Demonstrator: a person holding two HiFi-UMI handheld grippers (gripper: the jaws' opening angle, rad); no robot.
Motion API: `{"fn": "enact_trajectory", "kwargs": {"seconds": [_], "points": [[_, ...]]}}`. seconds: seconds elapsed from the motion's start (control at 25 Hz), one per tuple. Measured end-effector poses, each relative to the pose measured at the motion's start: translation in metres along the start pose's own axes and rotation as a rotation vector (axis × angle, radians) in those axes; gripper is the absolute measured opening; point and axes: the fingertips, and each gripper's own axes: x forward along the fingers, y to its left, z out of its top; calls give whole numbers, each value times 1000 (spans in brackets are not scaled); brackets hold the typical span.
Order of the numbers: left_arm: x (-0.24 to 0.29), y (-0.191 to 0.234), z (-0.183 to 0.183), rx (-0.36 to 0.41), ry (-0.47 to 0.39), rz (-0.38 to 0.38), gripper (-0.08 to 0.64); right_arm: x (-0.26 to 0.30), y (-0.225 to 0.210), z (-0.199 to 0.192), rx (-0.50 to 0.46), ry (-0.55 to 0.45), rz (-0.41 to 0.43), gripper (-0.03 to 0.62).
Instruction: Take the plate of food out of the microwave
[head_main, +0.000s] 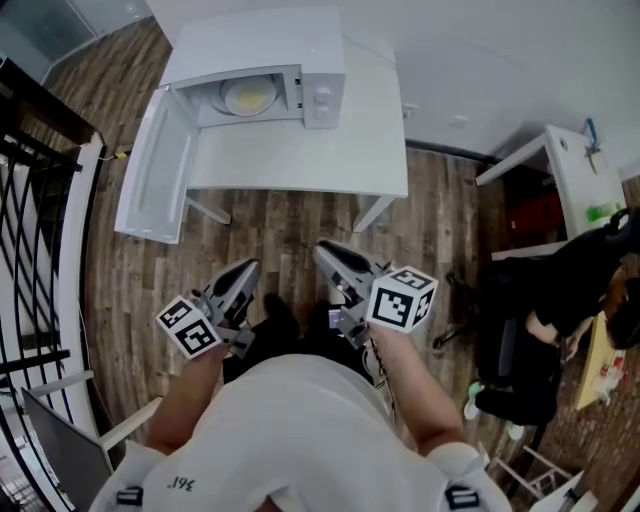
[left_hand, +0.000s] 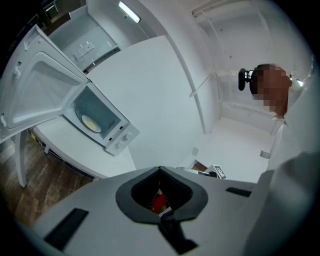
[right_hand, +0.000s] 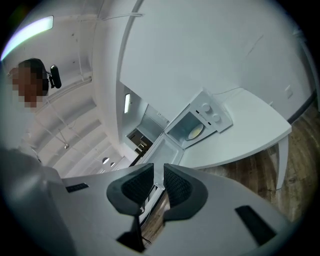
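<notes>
Inside the open microwave (head_main: 262, 80) on the white table (head_main: 300, 160) sits the plate of food (head_main: 248, 96), the left gripper (head_main: 246, 270) clenched shut, the right gripper (head_main: 326, 252) released, gripping nothing

Door (head_main: 155, 170) hanging wide open left of the microwave (head_main: 322, 70), cavity (head_main: 220, 92) mouth standing clear, tabletop (head_main: 340, 150) lying bare before it, floor (head_main: 290, 225) stretching open below, chair (head_main: 530, 330) sitting well right.

Bright, even light; fisheye warping, dark corners.
</notes>
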Motion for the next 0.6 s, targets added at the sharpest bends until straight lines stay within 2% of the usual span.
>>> {"fn": "enact_trajectory", "kwargs": {"seconds": [0.28, 0.6], "points": [[6, 35, 27, -10, 23, -17, 8, 45, -3, 16, -8, -21, -14, 64], [6, 73, 60, -16, 54, -65, 8, 89, -4, 26, -23, -44, -70, 64]]}}
